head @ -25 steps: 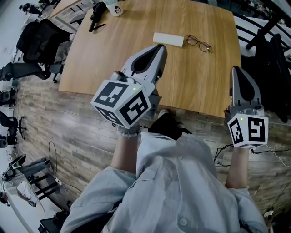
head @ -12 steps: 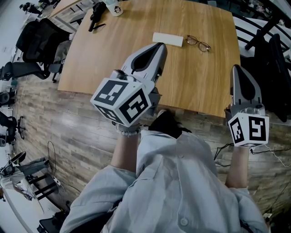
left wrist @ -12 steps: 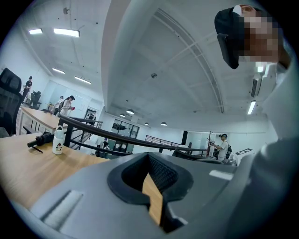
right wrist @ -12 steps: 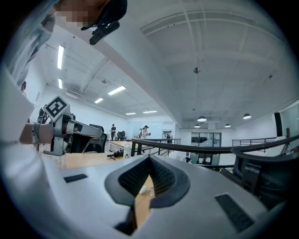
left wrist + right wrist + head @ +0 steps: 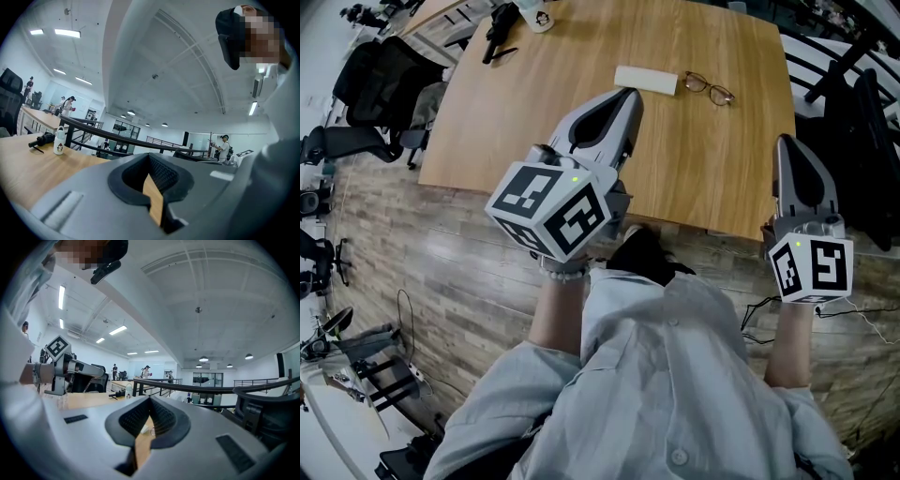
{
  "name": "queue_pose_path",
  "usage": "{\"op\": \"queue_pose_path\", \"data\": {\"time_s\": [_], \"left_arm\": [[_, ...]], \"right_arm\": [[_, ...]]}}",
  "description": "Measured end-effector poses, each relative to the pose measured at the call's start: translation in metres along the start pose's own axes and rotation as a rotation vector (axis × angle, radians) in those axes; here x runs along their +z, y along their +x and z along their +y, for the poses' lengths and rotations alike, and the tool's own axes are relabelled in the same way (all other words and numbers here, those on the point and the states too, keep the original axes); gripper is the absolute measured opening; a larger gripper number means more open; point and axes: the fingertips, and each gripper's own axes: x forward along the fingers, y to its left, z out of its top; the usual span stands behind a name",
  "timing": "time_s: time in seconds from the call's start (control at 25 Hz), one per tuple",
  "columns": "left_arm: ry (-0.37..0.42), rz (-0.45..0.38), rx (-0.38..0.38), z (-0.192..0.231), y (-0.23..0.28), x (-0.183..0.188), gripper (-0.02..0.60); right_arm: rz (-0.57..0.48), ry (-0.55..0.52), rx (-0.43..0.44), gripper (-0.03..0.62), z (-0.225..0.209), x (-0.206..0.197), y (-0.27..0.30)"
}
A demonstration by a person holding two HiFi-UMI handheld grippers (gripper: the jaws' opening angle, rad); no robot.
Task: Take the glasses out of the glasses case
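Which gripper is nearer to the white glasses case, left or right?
Left. The left gripper ends just short of the glasses case; the right gripper is well off to its right, near the table edge.

white bottle [image 5: 538,15] clipped by the head view's top edge, black gadget [image 5: 499,33] beside it too small for me to name, white oblong glasses case [image 5: 144,428] and thin-rimmed glasses [image 5: 153,431] mere blurs between the jaws of my right gripper [image 5: 150,401] in its own view
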Motion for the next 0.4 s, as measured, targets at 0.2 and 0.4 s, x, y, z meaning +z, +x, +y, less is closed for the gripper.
{"op": "queue_pose_path", "data": {"time_s": [0.2, 0.4], "left_arm": [[0.001, -0.002, -0.001, -0.0002, -0.0004, 0.0007, 0.005], [0.001, -0.001, -0.004, -0.0005, 0.0006, 0.0001, 0.005]], "right_arm": [[-0.001, -0.003, -0.002, 0.000, -0.0001, -0.0003, -0.0001], [0.011, -0.006, -0.004, 0.000, -0.0012, -0.0021, -0.0007]]}}
